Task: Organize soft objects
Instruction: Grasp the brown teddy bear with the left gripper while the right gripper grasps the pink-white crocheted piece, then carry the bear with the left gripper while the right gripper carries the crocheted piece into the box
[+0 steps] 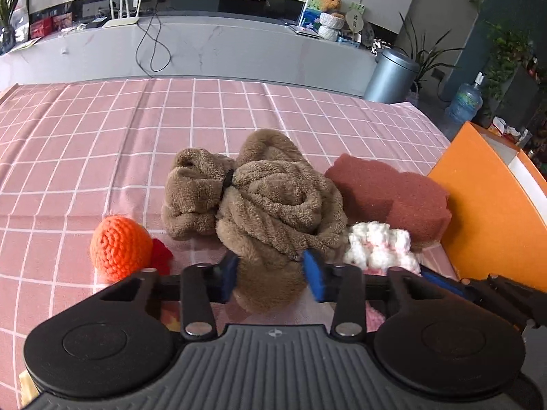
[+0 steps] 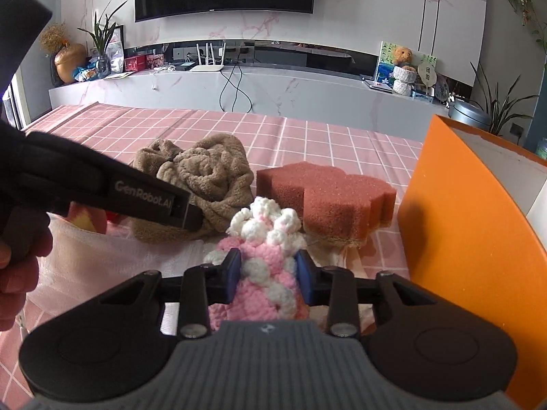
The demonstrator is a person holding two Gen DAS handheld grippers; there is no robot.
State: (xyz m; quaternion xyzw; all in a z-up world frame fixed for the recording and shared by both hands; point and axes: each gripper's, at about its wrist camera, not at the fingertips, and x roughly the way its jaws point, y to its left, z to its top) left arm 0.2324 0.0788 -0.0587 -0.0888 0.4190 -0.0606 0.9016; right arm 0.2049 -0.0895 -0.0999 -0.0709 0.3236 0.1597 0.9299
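Note:
A brown fleece towel (image 1: 253,198), bunched and tied with a black band, lies on the pink checked tablecloth (image 1: 102,136). My left gripper (image 1: 270,275) is shut on its near end, the blue pads pressing into the pile. To its right lies a pink-and-white fluffy knit piece (image 2: 270,256), and my right gripper (image 2: 268,276) is shut on it. The same knit piece (image 1: 376,246) shows beside the towel in the left wrist view. An orange crocheted ball (image 1: 119,246) with a red bit rests left of the towel. A reddish-brown sponge (image 2: 324,194) sits behind the knit piece.
An orange box (image 2: 471,239) with a white inside stands at the right edge of the table. The left gripper's black body (image 2: 102,188) crosses the right wrist view in front of the towel (image 2: 205,174). A pale cloth (image 2: 102,256) lies near the front. A marble TV bench runs behind the table.

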